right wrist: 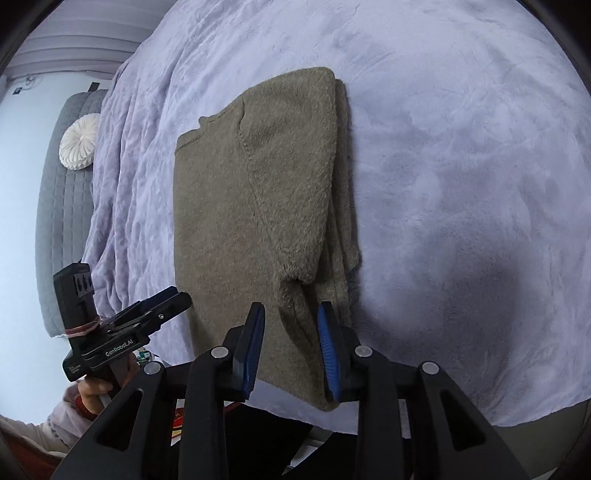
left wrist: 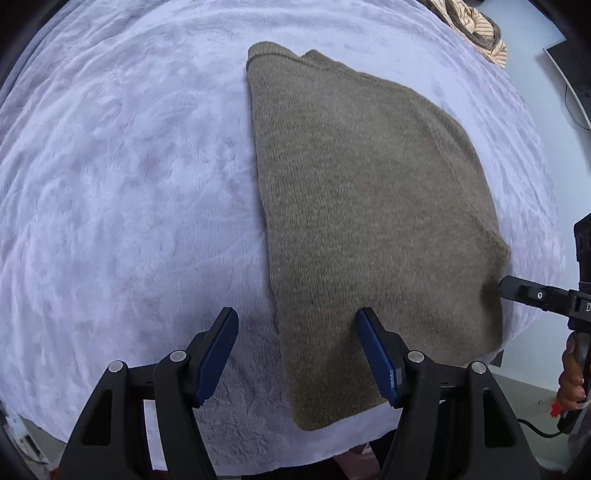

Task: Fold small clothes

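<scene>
Here, folded sweater (left wrist: 369,206) on blanket (left wrist: 129,184).

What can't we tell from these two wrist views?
- Layers under the sweater: covered by its own top fold in both views.
- Striped fabric: cut off by the left wrist view's top edge.
- Right gripper: open above the near hem; contact with the knit unclear.
- Left gripper: open; height over the blanket unclear.

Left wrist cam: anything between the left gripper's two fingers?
Yes. The left gripper is open, straddling the sweater's left folded edge: bare lavender blanket by the left finger, sweater knit by the right. Nothing else there.
</scene>
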`<state>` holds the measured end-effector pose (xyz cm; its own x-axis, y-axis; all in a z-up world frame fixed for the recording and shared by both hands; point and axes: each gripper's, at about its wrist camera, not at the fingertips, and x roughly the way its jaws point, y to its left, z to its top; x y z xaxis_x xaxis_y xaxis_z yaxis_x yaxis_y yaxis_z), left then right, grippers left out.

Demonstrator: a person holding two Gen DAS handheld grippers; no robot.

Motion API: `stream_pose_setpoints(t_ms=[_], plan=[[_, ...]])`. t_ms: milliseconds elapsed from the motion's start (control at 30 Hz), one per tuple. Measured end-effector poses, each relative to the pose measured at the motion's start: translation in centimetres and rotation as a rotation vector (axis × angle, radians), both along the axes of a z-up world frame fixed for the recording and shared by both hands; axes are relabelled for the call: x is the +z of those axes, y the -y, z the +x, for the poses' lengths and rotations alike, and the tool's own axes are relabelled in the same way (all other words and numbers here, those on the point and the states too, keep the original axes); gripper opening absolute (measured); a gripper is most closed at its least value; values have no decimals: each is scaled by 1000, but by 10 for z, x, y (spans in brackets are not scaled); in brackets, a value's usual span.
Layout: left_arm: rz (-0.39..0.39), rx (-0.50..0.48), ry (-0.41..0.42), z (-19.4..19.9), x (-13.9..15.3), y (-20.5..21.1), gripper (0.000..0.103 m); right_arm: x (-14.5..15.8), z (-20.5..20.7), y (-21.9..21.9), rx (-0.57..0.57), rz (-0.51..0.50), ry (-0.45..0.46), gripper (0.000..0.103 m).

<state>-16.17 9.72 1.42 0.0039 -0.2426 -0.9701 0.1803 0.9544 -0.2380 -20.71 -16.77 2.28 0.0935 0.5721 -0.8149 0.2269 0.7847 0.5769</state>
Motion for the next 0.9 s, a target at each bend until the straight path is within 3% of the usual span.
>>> stream_pose_setpoints(t_ms=[100,233,300,767,900], plan=[[18,-6,-29,-7,-7,1,68,-10,-1,-10,38,-120,-37,13],[27,-12,-37,-13,-7,0,68,-13,-5,-15,29,-186,-44,11],[42,-12,-48,-16,-9,-2,75,-14,-6,-20,47,-228,-43,11],[34,-40,-76,-27,-7,-21,75,-17,-1,-47,109,-388,-99,11],[20,-32,-70,-25,-7,-28,75,-9,-1,-48,75,-428,-115,11]])
